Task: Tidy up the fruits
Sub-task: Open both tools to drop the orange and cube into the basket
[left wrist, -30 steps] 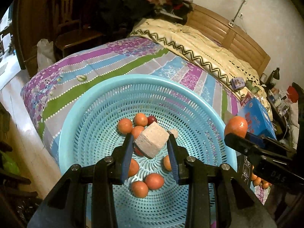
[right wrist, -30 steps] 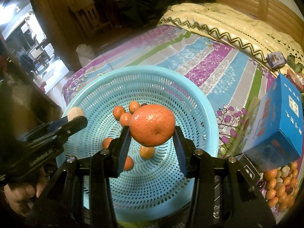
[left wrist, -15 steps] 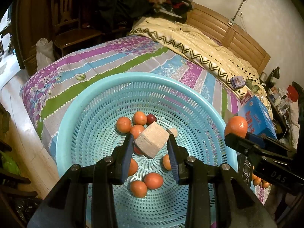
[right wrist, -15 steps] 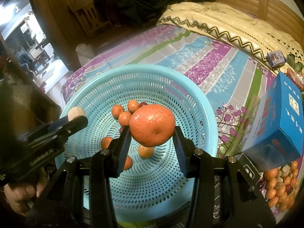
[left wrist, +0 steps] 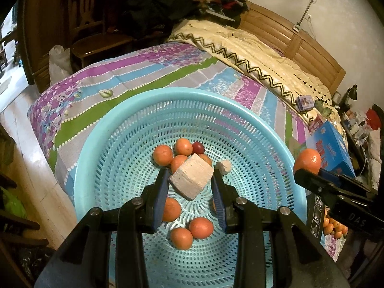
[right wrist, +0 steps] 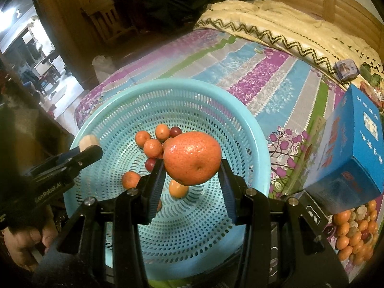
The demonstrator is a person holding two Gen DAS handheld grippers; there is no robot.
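Note:
A round light-blue perforated basket (left wrist: 100, 144) (right wrist: 249, 129) lies on the bed and holds several small oranges (left wrist: 162, 154) (right wrist: 151, 148) and dark red fruits (left wrist: 197, 147). My left gripper (left wrist: 190, 182) is shut on a pale whitish chunk (left wrist: 192, 182) above the basket's middle; it also shows at the left of the right wrist view (right wrist: 88, 141). My right gripper (right wrist: 192, 165) is shut on a large orange (right wrist: 192, 157) above the basket; it shows over the basket's right rim in the left wrist view (left wrist: 307, 162).
A blue carton (right wrist: 350, 148) (left wrist: 328, 144) stands right of the basket. A pile of small oranges and other fruit (right wrist: 355, 230) lies lower right. The striped bedsheet (left wrist: 120, 76), a cream blanket (left wrist: 252, 48) and a wooden headboard (left wrist: 295, 48) lie beyond; a chair (left wrist: 96, 38) stands far left.
Both grippers keep their loads. The view has shifted slightly; the basket sits a little closer and lower in frame. Nothing was released.

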